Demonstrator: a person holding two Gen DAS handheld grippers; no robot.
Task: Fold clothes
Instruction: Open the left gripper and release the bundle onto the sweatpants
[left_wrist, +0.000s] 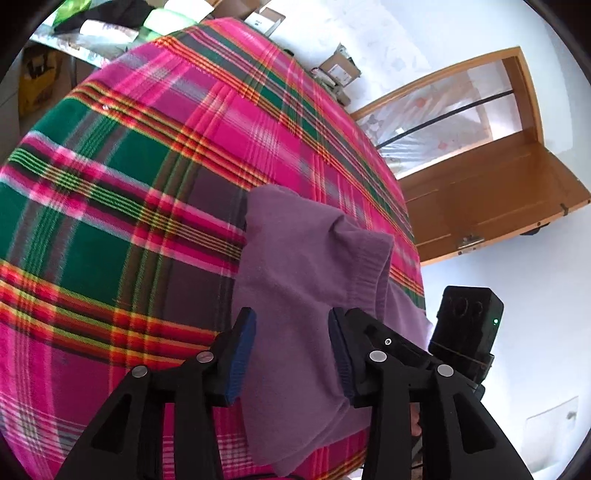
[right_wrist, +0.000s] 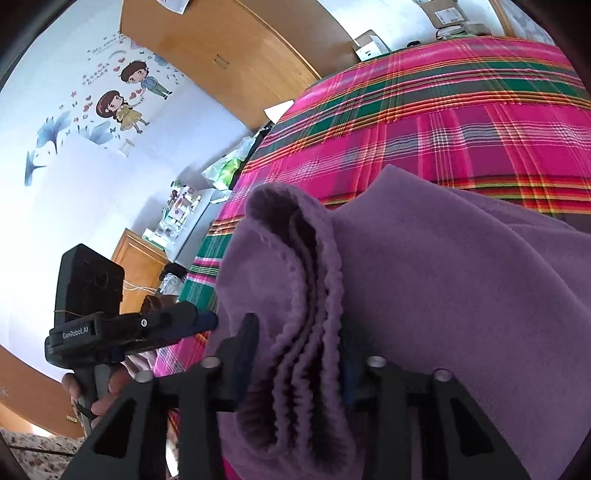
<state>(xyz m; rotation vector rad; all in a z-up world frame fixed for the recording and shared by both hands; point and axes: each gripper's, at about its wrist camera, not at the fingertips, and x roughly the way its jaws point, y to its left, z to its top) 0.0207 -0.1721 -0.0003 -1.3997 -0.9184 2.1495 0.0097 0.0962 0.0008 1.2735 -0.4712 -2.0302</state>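
Folding a purple fleece garment (left_wrist: 295, 266) on the plaid bed cover (left_wrist: 129, 177). Left wrist view: left tool (left_wrist: 291, 350) released, pads astride the cloth, not pressing. Right wrist view: right tool (right_wrist: 295, 354) clenched on the stacked hem edges (right_wrist: 306, 314). Advice: keep layers aligned, lower evenly, smooth before letting go.

lower centre: purple fleece garment (left_wrist: 295, 266) is seen lying on plaid blanket (left_wrist: 129, 177) | left gripper (left_wrist: 291, 350) is held open, pads clear of fabric | right: wooden door (left_wrist: 480, 192)
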